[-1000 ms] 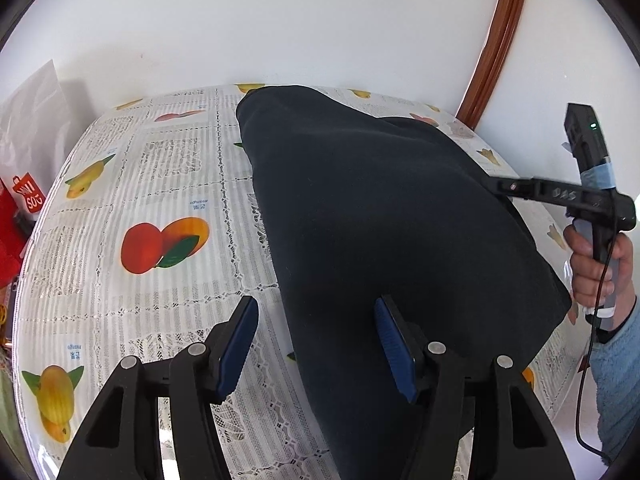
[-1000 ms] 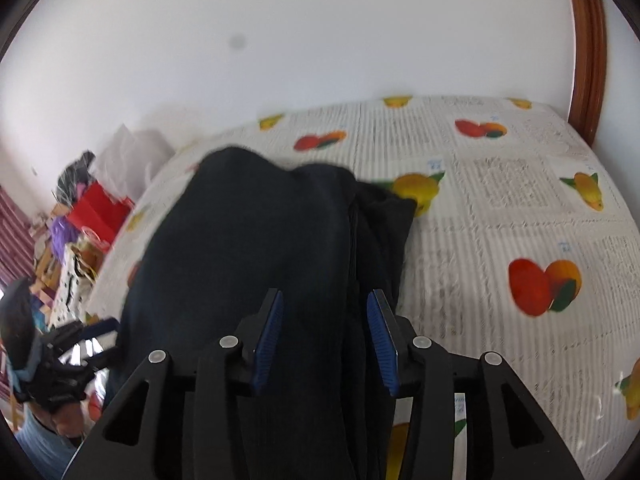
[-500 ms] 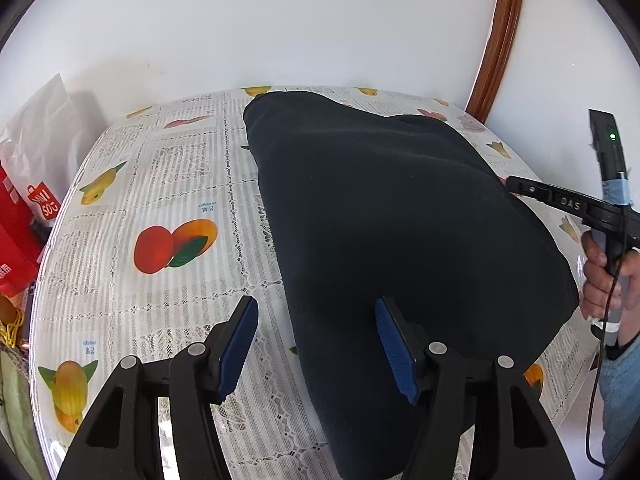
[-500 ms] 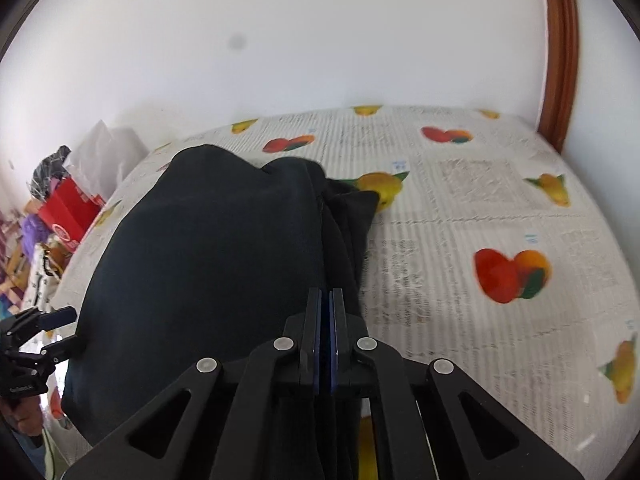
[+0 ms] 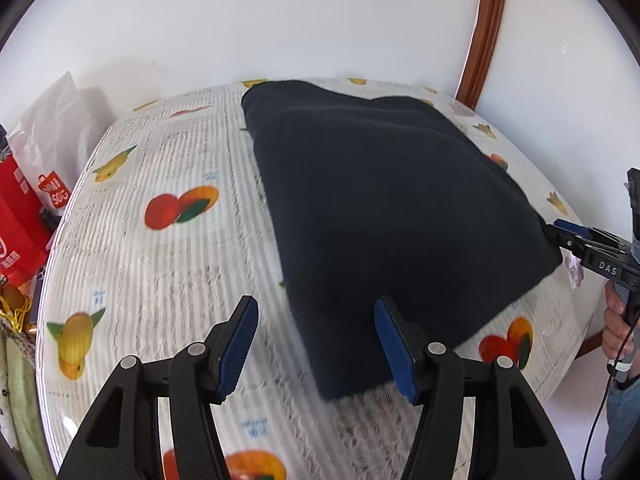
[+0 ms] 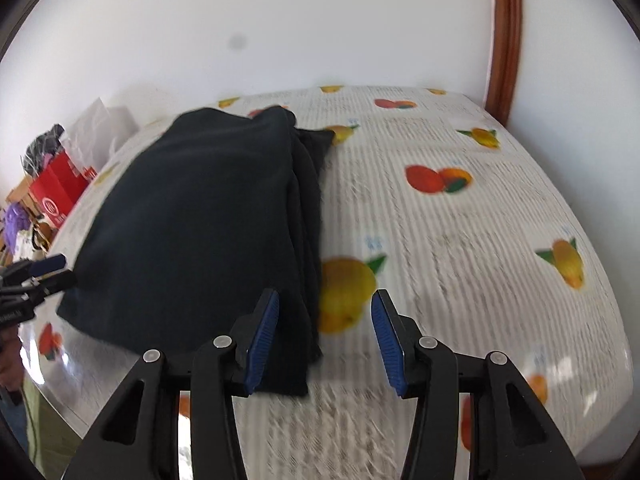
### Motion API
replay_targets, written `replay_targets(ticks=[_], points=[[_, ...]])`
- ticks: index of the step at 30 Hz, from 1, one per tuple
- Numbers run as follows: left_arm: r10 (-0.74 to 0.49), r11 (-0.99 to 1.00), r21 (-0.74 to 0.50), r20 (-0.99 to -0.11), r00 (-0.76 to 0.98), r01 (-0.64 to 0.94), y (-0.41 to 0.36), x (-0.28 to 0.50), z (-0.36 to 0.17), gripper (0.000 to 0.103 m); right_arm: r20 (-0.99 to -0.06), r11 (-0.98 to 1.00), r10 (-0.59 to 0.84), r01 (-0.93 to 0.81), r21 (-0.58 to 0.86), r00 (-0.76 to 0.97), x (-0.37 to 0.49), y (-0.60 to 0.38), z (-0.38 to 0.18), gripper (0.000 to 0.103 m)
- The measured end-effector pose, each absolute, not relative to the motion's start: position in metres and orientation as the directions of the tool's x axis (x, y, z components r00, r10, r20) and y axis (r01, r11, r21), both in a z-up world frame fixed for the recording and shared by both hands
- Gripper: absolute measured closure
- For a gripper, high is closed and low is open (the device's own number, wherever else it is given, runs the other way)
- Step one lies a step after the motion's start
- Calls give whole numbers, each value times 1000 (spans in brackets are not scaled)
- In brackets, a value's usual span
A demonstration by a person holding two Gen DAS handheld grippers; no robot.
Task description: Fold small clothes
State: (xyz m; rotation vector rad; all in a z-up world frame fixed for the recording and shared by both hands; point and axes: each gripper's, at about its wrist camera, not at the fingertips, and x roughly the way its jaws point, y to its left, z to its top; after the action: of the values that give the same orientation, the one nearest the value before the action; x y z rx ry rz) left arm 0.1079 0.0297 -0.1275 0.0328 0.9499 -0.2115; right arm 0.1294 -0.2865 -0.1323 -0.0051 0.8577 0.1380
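Note:
A dark navy garment (image 5: pixel 384 200) lies folded into a thick rectangle on the fruit-print tablecloth (image 5: pixel 160 280). My left gripper (image 5: pixel 314 332) hovers open over its near corner, the cloth's edge showing between the blue pads (image 5: pixel 240 332), untouched. In the right wrist view the garment (image 6: pixel 200 220) shows stacked layers along its right edge. My right gripper (image 6: pixel 326 320) is above the near right corner, jaws opening; the cloth edge and bare tablecloth (image 6: pixel 480 260) show in the gap and nothing is pinched. Each gripper appears at the other view's edge: right gripper (image 5: pixel 576 240), left gripper (image 6: pixel 40 272).
Red shopping bags (image 5: pixel 20 216) and a white plastic bag (image 5: pixel 52 120) stand beyond the table's left side. A white wall with a brown wooden door frame (image 5: pixel 484 32) runs behind the table. A person's hand (image 5: pixel 616 328) holds the right gripper's handle off the right table edge.
The right gripper closed fully, then opened again while drawing back toward the garment's near right corner. The left gripper pulled back from the garment, staying open.

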Motion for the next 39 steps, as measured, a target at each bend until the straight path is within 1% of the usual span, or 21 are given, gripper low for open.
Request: replay_targets(ticks=[5, 8, 11, 16, 20, 23, 26, 31, 35, 39], points=[[-163, 980, -70, -818, 552, 185, 41, 85, -134, 45, -771, 993, 120, -87, 85, 626, 103, -303, -140, 55], [-178, 976, -78, -823, 540, 202, 44, 70, -136, 45, -747, 992, 126, -82, 96, 653, 89, -305, -131, 55], [-151, 976, -40, -831, 536, 214, 40, 60, -143, 45, -719, 988, 155, -109, 110, 677, 79, -299, -125, 55], [-159, 973, -42, -836, 525, 227, 35, 58, -150, 45, -744, 987, 155, -130, 92, 651, 77, -282, -139, 55], [-131, 972, -5, -840, 526, 234, 26, 67, -154, 45, -768, 991, 125, -115, 67, 628, 85, -279, -150, 55], [-120, 970, 9, -848, 516, 242, 19, 80, -161, 45, -772, 990, 132, -113, 79, 621, 93, -279, -155, 55], [-74, 974, 53, -843, 532, 220, 14, 92, -165, 45, -785, 991, 123, -119, 63, 607, 104, -276, -164, 56], [-96, 976, 22, -848, 521, 216, 15, 114, -163, 45, -781, 991, 123, -114, 67, 613, 120, -273, -171, 57], [-82, 979, 31, -844, 530, 202, 15, 132, -162, 44, -773, 991, 129, -99, 86, 621, 138, -272, -170, 57], [-97, 984, -3, -849, 519, 178, 18, 144, -163, 44, -770, 994, 113, -78, 83, 628, 156, -272, -169, 57]])
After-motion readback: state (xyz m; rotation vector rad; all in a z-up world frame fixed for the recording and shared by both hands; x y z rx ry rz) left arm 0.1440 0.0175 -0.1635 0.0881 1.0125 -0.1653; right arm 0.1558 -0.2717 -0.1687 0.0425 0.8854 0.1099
